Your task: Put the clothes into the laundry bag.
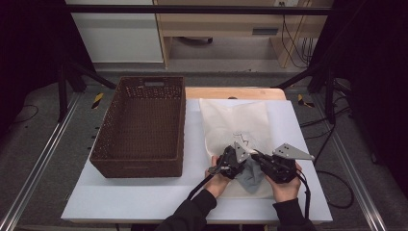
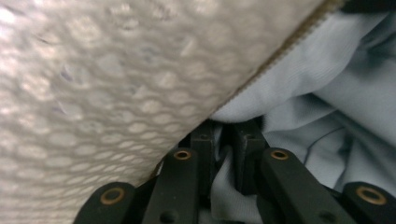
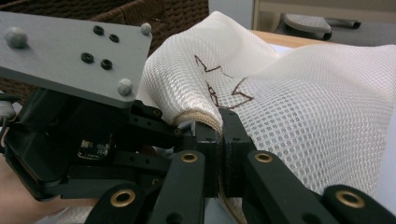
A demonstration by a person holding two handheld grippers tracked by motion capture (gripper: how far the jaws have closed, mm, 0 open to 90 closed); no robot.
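Observation:
A white mesh bag (image 1: 235,120) with a dark drawn mark lies flat on the white table top. A light blue-grey garment (image 1: 251,177) sits bunched at the bag's near end, between the two hands. My left gripper (image 1: 239,161) is shut on a fold of that garment (image 2: 327,84), right under the bag's seamed edge (image 2: 116,84). My right gripper (image 1: 257,156) is shut on the rim of the mesh bag (image 3: 317,107) and lifts it slightly. In the right gripper view its jaws (image 3: 220,123) pinch the beige hem, with the left gripper's body close on the left.
A large dark brown wicker basket (image 1: 139,159) stands open on the left of the table, right beside the bag. The white table surface (image 1: 144,197) continues in front of it. Dark frame rails run along both sides.

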